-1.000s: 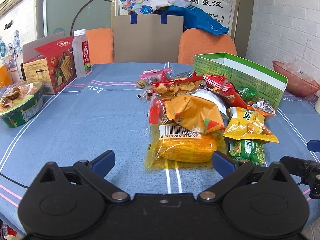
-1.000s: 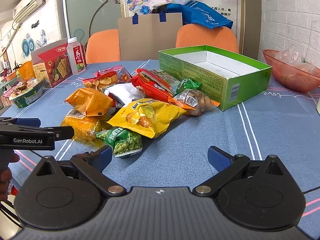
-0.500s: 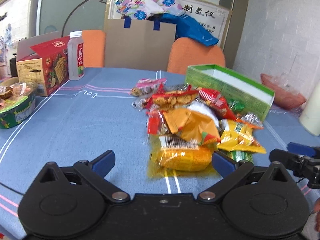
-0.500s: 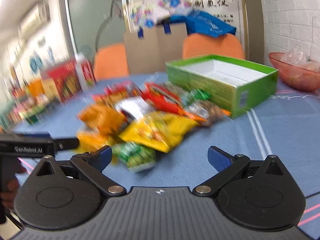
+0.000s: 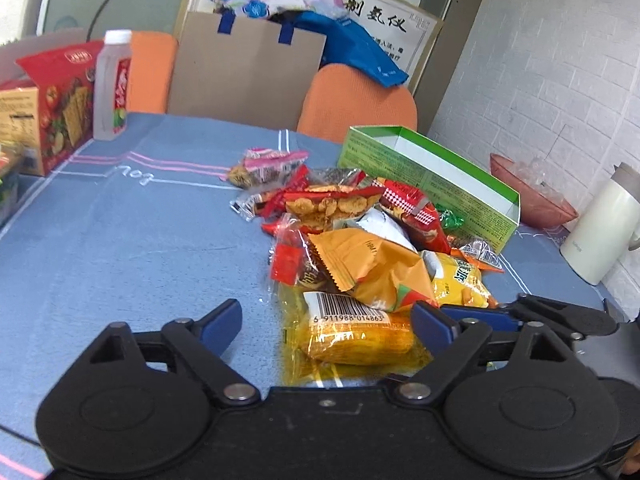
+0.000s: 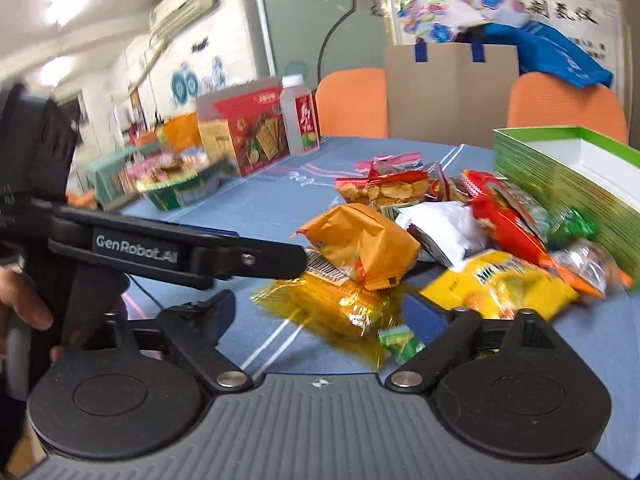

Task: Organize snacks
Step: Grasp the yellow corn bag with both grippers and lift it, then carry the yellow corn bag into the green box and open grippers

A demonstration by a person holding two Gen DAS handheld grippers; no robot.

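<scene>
A loose pile of snack packets lies on the blue tablecloth (image 5: 120, 240). Behind the pile stands an open green box (image 5: 432, 176), also in the right wrist view (image 6: 560, 168). Nearest me is a clear yellow packet with a barcode (image 5: 352, 332) (image 6: 328, 304), with an orange packet (image 5: 372, 264) (image 6: 364, 244) lying partly on it. My left gripper (image 5: 328, 320) straddles the yellow packet; its jaws are closing and the left pad is still clear of the wrapper. My right gripper (image 6: 324, 308) is open over the same packet from the right. A yellow chip bag (image 6: 500, 284) lies beside it.
A red cracker box (image 5: 60, 104) and a bottle (image 5: 114, 84) stand at the far left, with a snack bowl (image 6: 180, 188) nearer. A white kettle (image 5: 600, 224) and a pink bowl (image 5: 532, 196) sit at the right. Orange chairs stand behind the table.
Both grippers have come in on the near end of the pile. The right one swung left onto the yellow packet. The left jaws have narrowed.
</scene>
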